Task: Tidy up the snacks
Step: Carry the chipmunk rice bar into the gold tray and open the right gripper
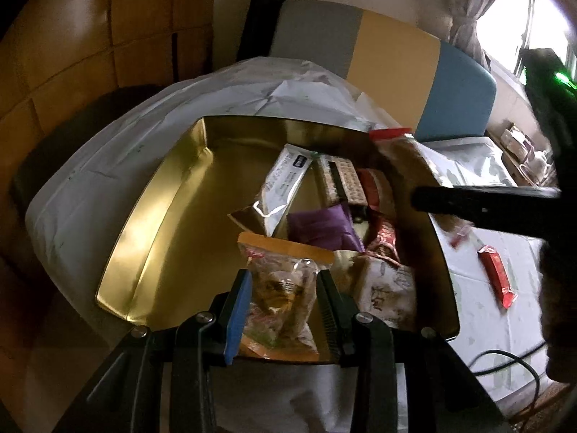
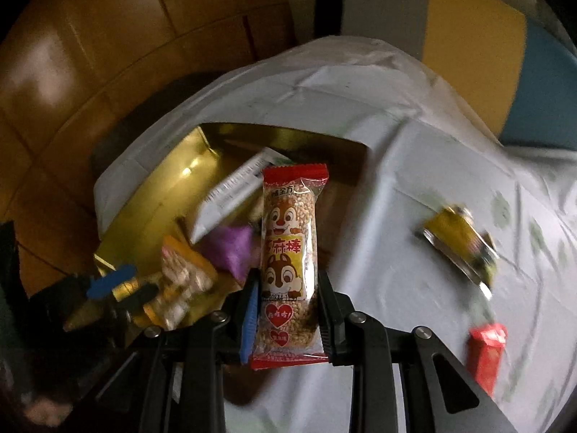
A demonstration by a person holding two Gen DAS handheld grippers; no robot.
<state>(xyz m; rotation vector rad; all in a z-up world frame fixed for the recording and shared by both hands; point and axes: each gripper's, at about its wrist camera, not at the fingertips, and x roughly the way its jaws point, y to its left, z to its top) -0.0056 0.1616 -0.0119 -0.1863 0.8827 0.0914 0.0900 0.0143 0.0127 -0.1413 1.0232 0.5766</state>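
A shiny gold rectangular metal tin (image 1: 151,223) sat at the left of a table draped in a pale, creased cloth (image 1: 108,166), its near rim cut off by the gripper frames. Over the tin's near end, the left gripper (image 1: 285,306) pinched a clear plastic snack bag with an orange edge (image 1: 281,288); its contents were hard to read. Behind it in the tin lay a white foil sachet (image 1: 285,180), a purple pouch (image 1: 324,227) and other wrappers, partly hidden. The right gripper (image 2: 286,310) clamped a long sesame stick bar in a clear wrapper with red ends and chipmunk cartoons (image 2: 288,249), held above the tin's right side. Farther right on the cloth, blurred, lay a yellow foil packet (image 2: 458,241) and a red wrapped bar (image 2: 487,350).
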